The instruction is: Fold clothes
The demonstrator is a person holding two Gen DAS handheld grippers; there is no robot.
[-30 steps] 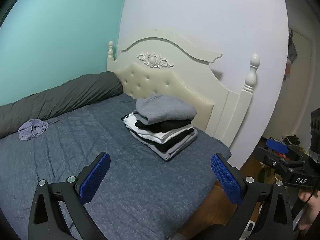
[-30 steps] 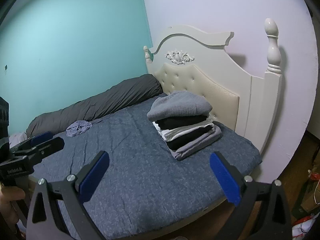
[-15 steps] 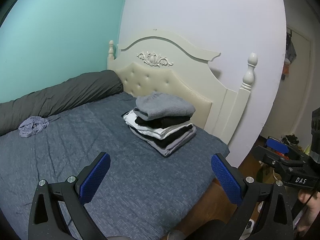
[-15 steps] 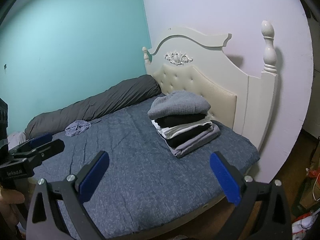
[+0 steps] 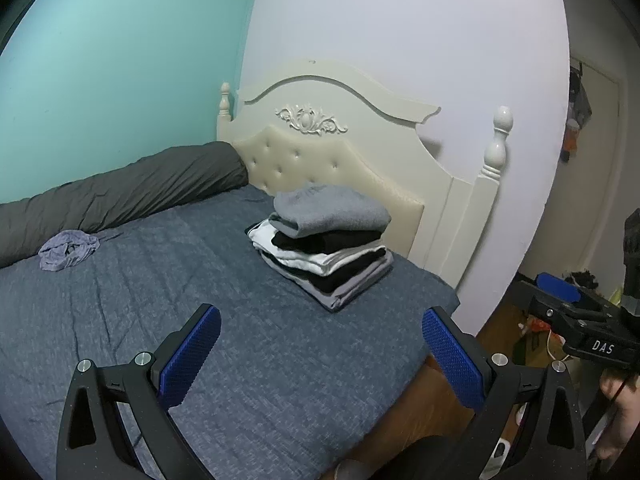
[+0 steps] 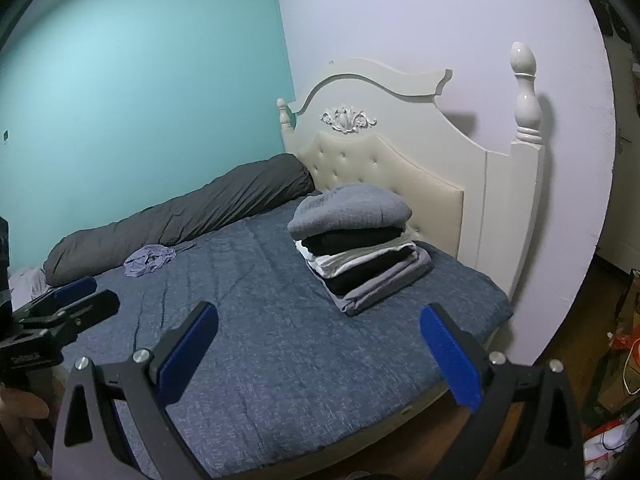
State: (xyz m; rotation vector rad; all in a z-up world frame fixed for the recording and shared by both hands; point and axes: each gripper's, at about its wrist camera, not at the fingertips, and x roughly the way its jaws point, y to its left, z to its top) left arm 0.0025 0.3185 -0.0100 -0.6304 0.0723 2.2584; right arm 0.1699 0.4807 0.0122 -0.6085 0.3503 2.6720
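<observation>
Both the left gripper and right gripper hang spread and empty above the bed. The folded stack sits ahead by the headboard; a crumpled garment lies far left.

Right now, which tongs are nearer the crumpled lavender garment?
Left. The left tongs hang open nearer the crumpled lavender garment; the right tongs, also open, sit on the far side from it.

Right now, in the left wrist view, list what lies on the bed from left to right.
Crumpled lavender garment → stack of folded clothes. The long grey bolster spans the far edge behind the lavender garment, so it has no clear place in the order.
</observation>
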